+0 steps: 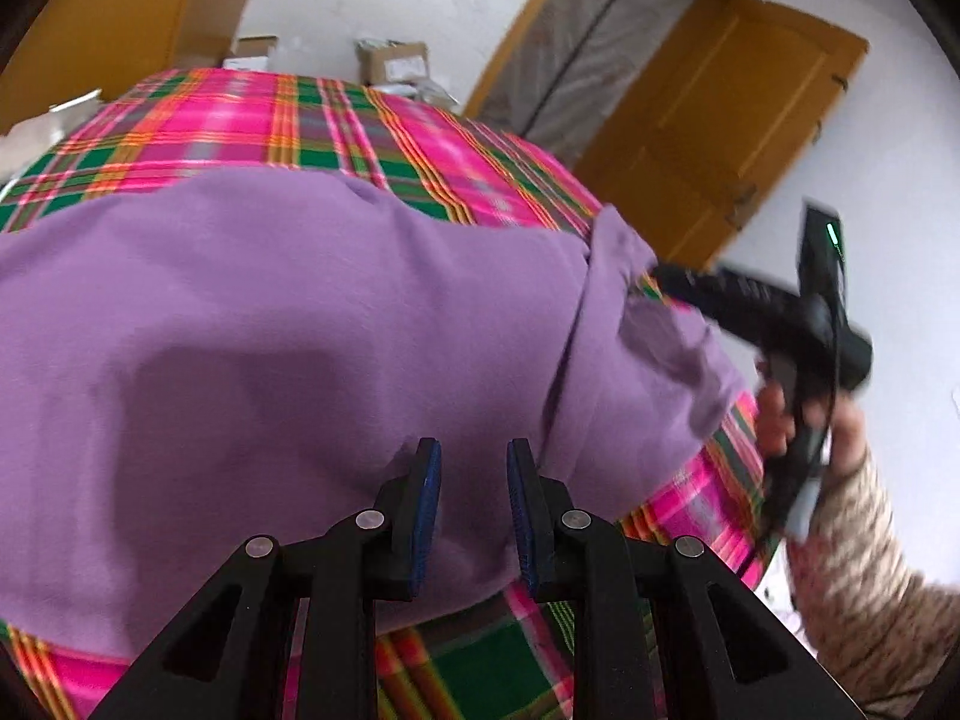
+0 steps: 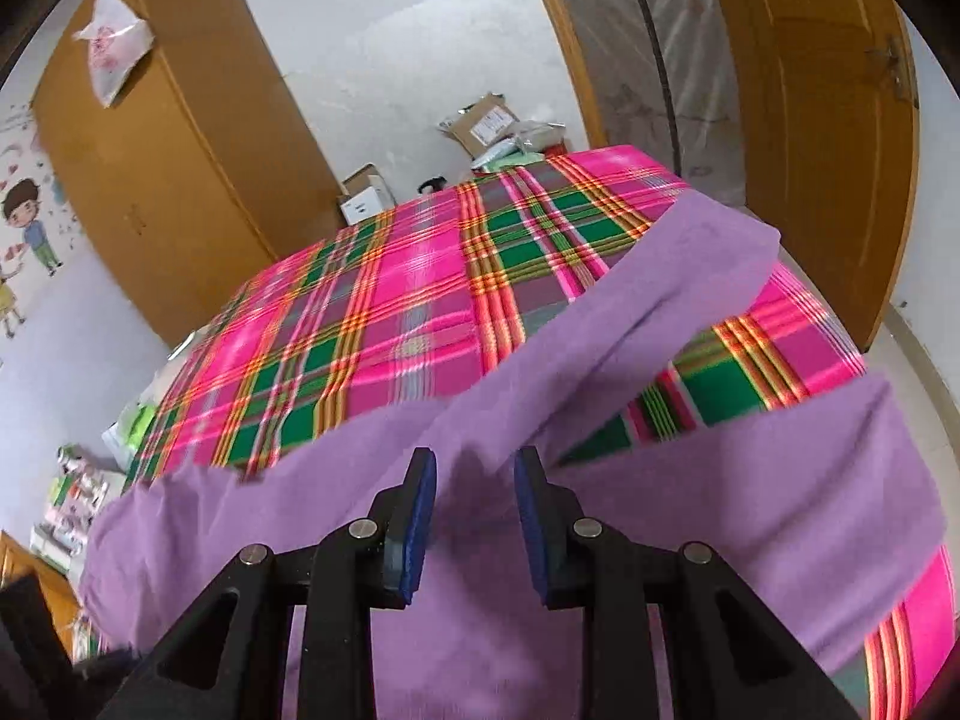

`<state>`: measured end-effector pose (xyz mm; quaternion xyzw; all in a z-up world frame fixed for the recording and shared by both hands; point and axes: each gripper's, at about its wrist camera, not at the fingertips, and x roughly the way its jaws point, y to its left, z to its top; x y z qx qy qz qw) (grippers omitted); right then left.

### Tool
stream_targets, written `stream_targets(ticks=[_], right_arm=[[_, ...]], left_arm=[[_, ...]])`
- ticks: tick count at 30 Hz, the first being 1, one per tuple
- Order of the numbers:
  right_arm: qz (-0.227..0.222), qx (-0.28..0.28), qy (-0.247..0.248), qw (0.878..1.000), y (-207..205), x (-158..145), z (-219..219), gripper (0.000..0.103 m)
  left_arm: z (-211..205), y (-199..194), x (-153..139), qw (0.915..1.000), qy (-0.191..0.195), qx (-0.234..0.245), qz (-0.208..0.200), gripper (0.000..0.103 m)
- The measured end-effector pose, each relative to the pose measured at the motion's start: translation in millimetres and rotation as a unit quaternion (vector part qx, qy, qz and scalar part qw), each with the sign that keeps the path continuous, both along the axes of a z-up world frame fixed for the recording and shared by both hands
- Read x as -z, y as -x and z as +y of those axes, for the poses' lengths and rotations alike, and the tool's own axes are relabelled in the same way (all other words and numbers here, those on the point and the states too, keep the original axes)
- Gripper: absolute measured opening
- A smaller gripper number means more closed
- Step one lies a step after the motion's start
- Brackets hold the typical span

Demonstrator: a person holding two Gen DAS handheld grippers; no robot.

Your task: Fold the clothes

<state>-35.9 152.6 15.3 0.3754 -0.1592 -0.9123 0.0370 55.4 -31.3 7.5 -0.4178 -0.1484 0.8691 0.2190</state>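
Note:
A purple garment [image 1: 270, 330] lies spread on a pink and green plaid cloth [image 1: 240, 120]. My left gripper [image 1: 474, 456] hovers open over the garment's near edge, with nothing pinched between its blue pads. In the left wrist view my right gripper [image 1: 663, 273], held by a hand [image 1: 774, 414], points at the bunched sleeve [image 1: 618, 252] at the garment's right side. In the right wrist view that gripper [image 2: 475, 459] stands open just above the purple garment [image 2: 780, 510]. The long sleeve [image 2: 690, 264] runs away from its fingers toward the upper right across the plaid cloth [image 2: 390, 300].
A wooden wardrobe [image 2: 168, 168] with a plastic bag [image 2: 114, 48] hung on it stands beyond the surface on the left. Cardboard boxes [image 2: 486, 120] lie by the far wall. An open wooden door [image 1: 720, 114] is at the right. A patterned sleeve [image 1: 870, 570] covers the person's arm.

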Motion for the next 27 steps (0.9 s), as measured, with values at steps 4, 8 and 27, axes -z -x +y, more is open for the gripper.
stream_targets(ticks=[4, 8, 27], right_arm=[[-0.014, 0.001, -0.001, 1.000, 34, 2, -3, 0.041], [-0.050, 0.026, -0.026, 0.998, 67, 8, -3, 0.041], [-0.049, 0.094, -0.041, 0.993, 44, -4, 29, 0.003]], left_arm=[[8, 2, 2, 0.9999, 0.002, 0.014, -0.002, 0.023], [9, 1, 5, 0.9998, -0.001, 0.019, 0.000, 0.023], [22, -3, 3, 0.9993, 0.021, 0.028, 0.012, 0.023]])
